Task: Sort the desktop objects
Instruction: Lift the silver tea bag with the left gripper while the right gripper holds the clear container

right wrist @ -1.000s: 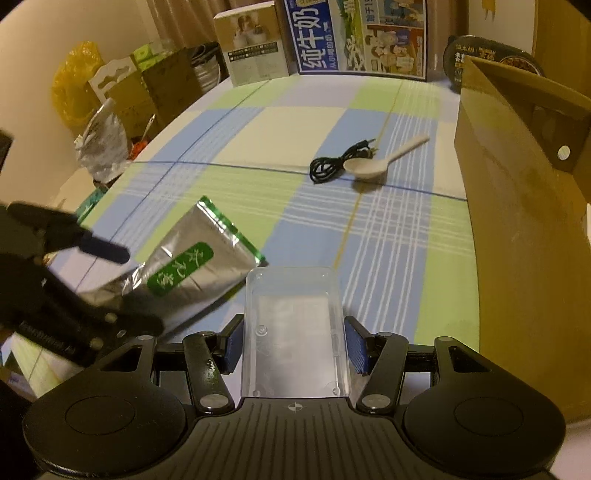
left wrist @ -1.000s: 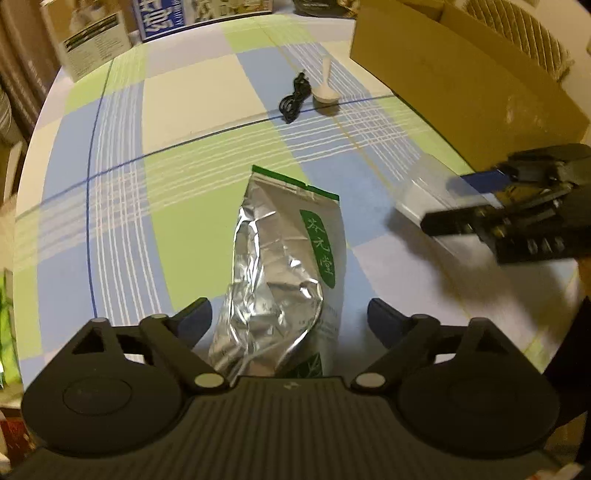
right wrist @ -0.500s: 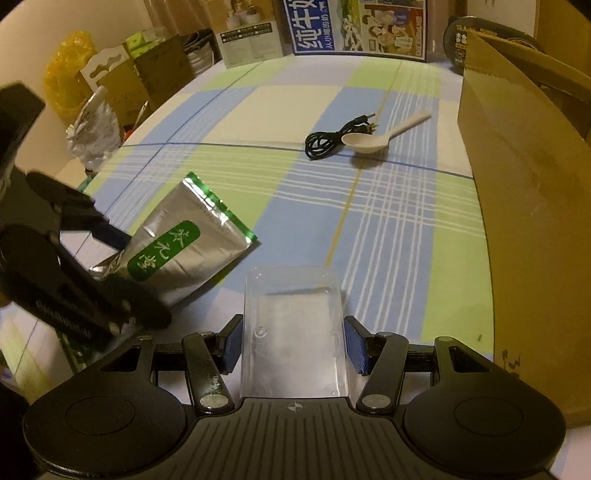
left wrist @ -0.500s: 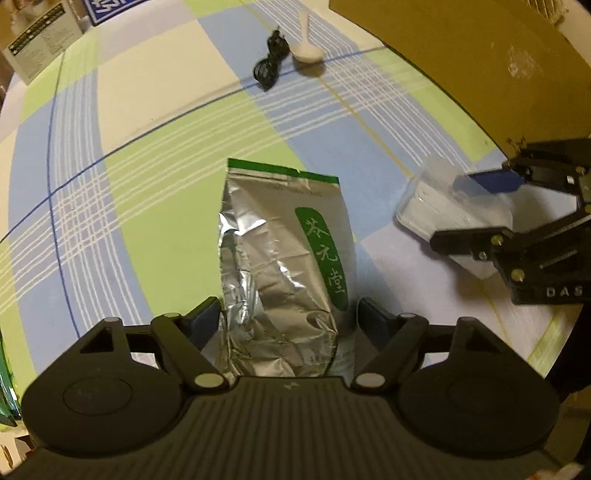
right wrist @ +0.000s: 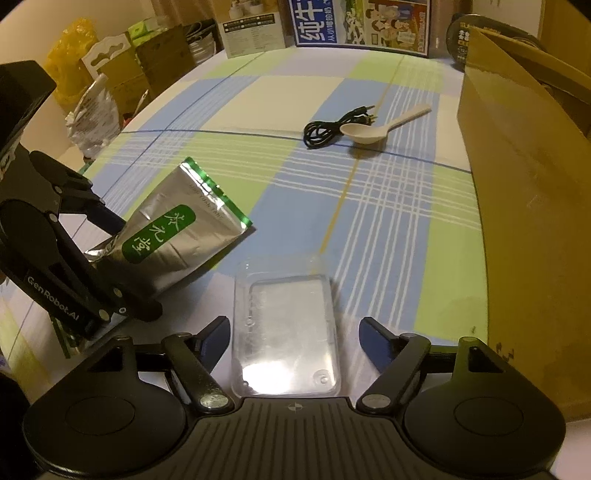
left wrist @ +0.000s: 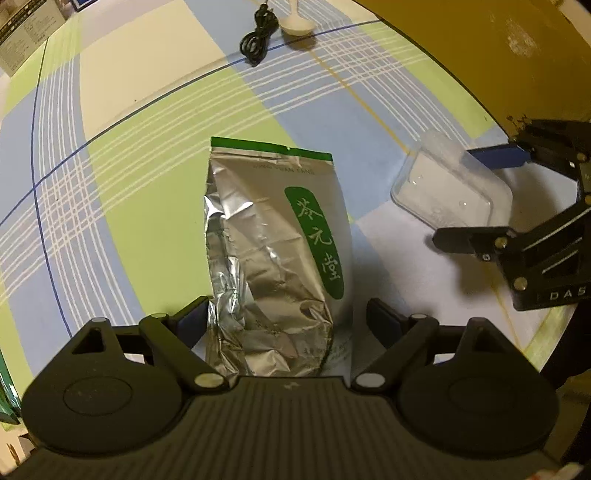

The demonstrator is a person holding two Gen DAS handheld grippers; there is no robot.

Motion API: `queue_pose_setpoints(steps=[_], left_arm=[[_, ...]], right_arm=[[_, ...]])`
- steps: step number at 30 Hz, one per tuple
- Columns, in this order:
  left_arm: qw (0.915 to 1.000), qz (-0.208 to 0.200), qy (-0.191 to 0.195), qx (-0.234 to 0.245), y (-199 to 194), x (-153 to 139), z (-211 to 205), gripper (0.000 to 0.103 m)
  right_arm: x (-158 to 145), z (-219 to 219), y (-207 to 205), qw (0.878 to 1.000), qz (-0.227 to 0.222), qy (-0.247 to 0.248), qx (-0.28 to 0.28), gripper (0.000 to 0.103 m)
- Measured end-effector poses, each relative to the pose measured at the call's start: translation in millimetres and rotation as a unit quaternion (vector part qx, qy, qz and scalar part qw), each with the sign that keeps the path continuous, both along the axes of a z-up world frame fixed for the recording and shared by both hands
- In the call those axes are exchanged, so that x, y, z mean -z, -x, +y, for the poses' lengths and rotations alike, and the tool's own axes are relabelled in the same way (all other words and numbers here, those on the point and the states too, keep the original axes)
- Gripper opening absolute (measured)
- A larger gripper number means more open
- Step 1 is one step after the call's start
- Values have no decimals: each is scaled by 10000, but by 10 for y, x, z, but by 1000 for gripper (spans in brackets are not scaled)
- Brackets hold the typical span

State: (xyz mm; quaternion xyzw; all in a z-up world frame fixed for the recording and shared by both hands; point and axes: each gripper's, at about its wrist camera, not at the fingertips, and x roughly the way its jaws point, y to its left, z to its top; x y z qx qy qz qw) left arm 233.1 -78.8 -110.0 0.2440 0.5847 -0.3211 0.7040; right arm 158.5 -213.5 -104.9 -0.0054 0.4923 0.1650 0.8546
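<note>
A silver foil bag (left wrist: 273,240) with a green label lies flat on the checked tablecloth. My left gripper (left wrist: 288,314) straddles its near end with jaws opening; the left pad brushes the bag's edge and the right pad stands clear. A clear plastic box (right wrist: 288,295) rests on the cloth between the fingers of my right gripper (right wrist: 293,328), whose jaws are opening with a gap on each side. The right wrist view shows the left gripper (right wrist: 133,269) over the bag (right wrist: 184,236). In the left wrist view the right gripper (left wrist: 461,195) flanks the box (left wrist: 443,188).
A coiled black cable (right wrist: 325,131) and a pale spoon (right wrist: 369,129) lie together farther back. A large cardboard box (right wrist: 524,221) stands along the right side. Printed cartons (right wrist: 362,22) line the table's far edge. The table's left edge (right wrist: 110,147) drops to bags and boxes.
The right gripper's jaws have spread off the clear box, which now lies free on the cloth. The left gripper has sunk and tipped steeper over the foil bag, its jaws narrowing then widening.
</note>
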Motion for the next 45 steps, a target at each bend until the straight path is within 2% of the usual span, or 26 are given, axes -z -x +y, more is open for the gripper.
queue_pose_setpoints(steps=[5, 7, 9, 11, 15, 20, 23, 27, 28, 33, 34, 36, 45], left_arm=[[9998, -158, -114, 101, 42, 1, -51, 82], [9998, -167, -87, 7, 25, -24, -44, 71], [9999, -101, -50, -66, -1, -50, -34, 66], [10000, -70, -38, -50, -12, -48, -35, 67], [9997, -25, -79, 216, 29, -16, -82, 78], [9995, 2, -215, 220, 28, -3, -143, 79], [9996, -98, -146, 221, 36, -25, -143, 71], [9999, -57, 22, 133, 42, -78, -115, 51], [9999, -23, 69, 79, 38, -89, -104, 49], [9996, 7, 201, -191, 64, -119, -64, 45], [9994, 13, 225, -244, 70, -121, -58, 45], [9990, 14, 269, -352, 85, -128, -31, 45], [9967, -6, 379, -721, 162, -187, 39, 44]], right_arm=[[-5, -11, 6, 10000, -23, -27, 0, 75], [-10, -12, 13, 10000, -11, -45, -2, 75], [-17, -14, 19, 10000, -14, -45, 1, 75], [-20, -6, 17, 10000, -16, -41, -4, 75], [-14, -11, 13, 10000, 13, -13, 24, 75], [-9, 4, 6, 10000, 42, 4, 41, 75], [-15, 28, 19, 10000, 54, -53, -4, 75], [-9, 67, 16, 9999, -27, 121, -42, 74], [-3, 77, 18, 9999, -32, 151, -66, 74], [9, 113, 49, 9990, -123, 366, -222, 61], [13, 125, 57, 9985, -160, 455, -243, 55], [17, 131, 66, 9980, -197, 538, -277, 53], [-125, 62, 93, 9984, -491, 265, -43, 53]])
